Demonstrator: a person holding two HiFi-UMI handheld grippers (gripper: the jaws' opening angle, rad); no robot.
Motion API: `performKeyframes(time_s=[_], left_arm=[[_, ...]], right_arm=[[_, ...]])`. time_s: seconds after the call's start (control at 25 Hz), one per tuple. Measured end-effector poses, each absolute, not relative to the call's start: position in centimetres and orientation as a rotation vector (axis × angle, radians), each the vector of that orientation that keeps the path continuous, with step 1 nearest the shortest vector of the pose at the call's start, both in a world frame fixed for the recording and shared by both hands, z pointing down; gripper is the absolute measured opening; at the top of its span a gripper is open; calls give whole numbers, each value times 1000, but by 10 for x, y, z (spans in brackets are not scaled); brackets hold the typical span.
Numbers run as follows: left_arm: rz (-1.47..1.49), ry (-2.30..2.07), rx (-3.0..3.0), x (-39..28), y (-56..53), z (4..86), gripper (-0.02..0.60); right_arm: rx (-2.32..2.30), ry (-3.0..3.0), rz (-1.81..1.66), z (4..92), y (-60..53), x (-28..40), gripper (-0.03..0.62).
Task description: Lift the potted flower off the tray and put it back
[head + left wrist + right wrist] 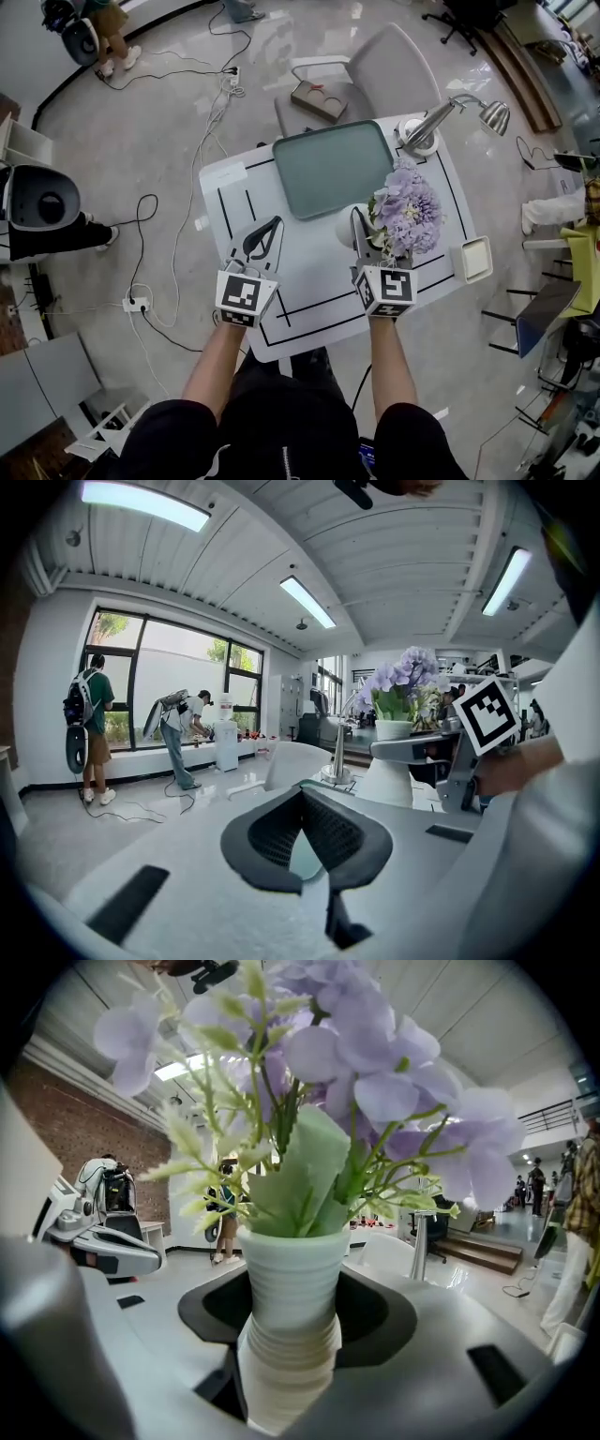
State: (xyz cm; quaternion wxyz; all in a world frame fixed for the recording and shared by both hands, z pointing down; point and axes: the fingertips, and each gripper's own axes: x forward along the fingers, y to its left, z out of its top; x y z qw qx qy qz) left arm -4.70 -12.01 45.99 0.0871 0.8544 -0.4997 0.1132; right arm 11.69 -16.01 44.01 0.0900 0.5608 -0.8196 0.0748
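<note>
My white tabletop (309, 281) carries black line markings; a silver desk lamp (448, 117) stands at its far right corner; a small white square dish (472, 259) sits at its right edge. Beyond it stands a grey chair (375, 70) with a flat brown box (319, 98) on the seat; black cables (141, 244) cross the floor (141, 122) to a power strip (138, 304) on my left.

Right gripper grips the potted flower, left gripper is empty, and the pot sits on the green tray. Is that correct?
One error: the pot is not on the tray. The head view shows the potted flower in the right gripper just off the tray's near edge, over the white table. The rest stands.
</note>
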Motion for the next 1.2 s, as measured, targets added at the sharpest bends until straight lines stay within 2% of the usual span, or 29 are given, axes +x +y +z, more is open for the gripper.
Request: performKeyframes(time_s=[0.52, 0.92, 1.2], left_arm=[[401, -1608, 2391, -119, -145, 500, 5], [447, -1668, 2279, -152, -154, 518, 5], [430, -1650, 2285, -151, -150, 525, 5]], right_arm=[[1652, -2471, 147, 474, -267, 76, 245], [1639, -2468, 117, 506, -319, 61, 245], [1650, -2445, 131, 517, -321, 64, 245]])
